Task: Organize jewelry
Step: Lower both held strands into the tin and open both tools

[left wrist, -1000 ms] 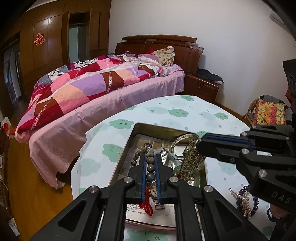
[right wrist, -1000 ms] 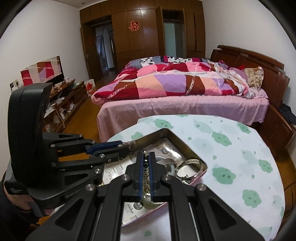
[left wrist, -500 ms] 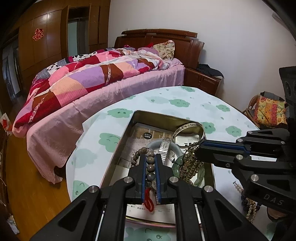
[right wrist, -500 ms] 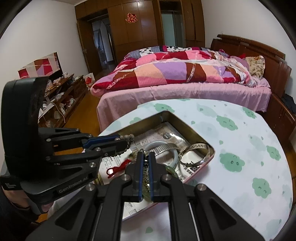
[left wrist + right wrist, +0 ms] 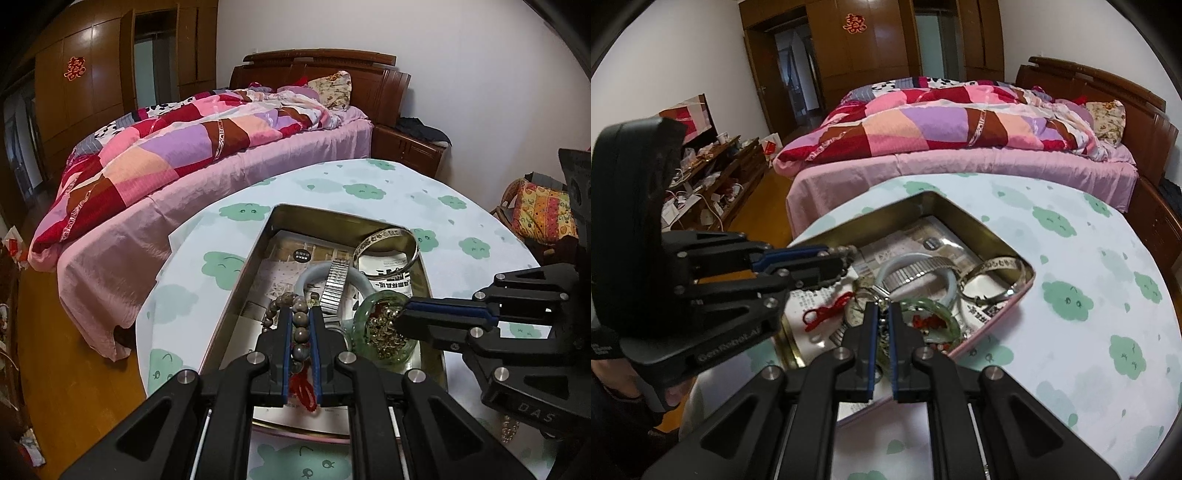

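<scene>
Tin (image 5: 255,266) sits mid-frame on the cloud-print counter (image 5: 369,184). Left view only: left hand-held gripper (image 5: 299,314), lower centre, clamped on a brown bead bracelet (image 5: 300,325) w/ red tassel over the tin; gold chain (image 5: 384,328) heaped inside a green bangle (image 5: 364,314), lower right. Right view only: right hand-held gripper (image 5: 882,314), lower centre, nearly closed on that chain's strand; silver bangle (image 5: 991,280) at the tin's right end. Vs. a second ago, the chain went from dangling to resting in the tin.
</scene>
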Tool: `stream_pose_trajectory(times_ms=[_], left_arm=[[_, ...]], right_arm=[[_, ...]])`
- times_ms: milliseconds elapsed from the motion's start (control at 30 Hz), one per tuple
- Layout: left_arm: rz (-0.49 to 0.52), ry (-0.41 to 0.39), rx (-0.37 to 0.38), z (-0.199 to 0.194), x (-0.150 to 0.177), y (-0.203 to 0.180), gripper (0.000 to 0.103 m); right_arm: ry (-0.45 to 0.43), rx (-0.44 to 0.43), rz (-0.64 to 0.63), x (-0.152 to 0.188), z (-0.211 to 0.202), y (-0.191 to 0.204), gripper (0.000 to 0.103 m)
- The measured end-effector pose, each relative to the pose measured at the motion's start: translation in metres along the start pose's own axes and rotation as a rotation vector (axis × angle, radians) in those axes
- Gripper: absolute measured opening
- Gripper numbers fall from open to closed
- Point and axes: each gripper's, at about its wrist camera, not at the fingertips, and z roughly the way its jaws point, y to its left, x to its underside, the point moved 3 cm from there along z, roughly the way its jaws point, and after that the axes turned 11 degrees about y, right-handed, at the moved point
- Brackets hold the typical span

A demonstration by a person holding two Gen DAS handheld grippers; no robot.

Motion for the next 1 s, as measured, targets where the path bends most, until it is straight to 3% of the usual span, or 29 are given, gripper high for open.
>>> stream_pose_trajectory(times_ms=[333,433,500,533,633,700,833,900,1000], left_arm=[[0.012,-0.001,-0.009,0.000,0.000,-0.004,0.010],[0.016,-0.009,-0.010,-0.002,-0.001,-0.004,0.024],[0.012,-0.023,-0.015,-0.005,-0.001,-0.004,0.046],[0.012,-0.029,-0.017,-0.006,-0.001,-0.004,0.049],[0.012,-0.031,-0.021,-0.006,-0.002,-0.003,0.050],[0.010,-0.027,-0.026,-0.005,-0.002,-0.002,0.051],[0.008,-0.022,-0.047,-0.003,-0.003,-0.002,0.055],[0.003,-0.026,-0.057,-0.003,-0.003,-0.001,0.066],[0.003,-0.035,-0.060,-0.006,-0.003,0.000,0.067]], right_arm=[[0.011,-0.005,0.008,0.002,0.003,0.000,0.009],[0.011,-0.004,0.021,0.004,0.003,-0.002,0.011],[0.010,-0.001,0.026,0.004,0.003,-0.003,0.012],[0.008,0.003,0.029,0.005,0.002,-0.003,0.012],[0.003,0.008,0.039,0.005,0.001,-0.005,0.024],[-0.003,0.012,0.047,0.006,0.001,-0.007,0.041],[-0.012,0.023,0.058,0.006,0.000,-0.010,0.048],[-0.014,0.026,0.061,0.006,0.000,-0.011,0.053],[-0.018,0.027,0.064,0.007,-0.001,-0.012,0.055]])
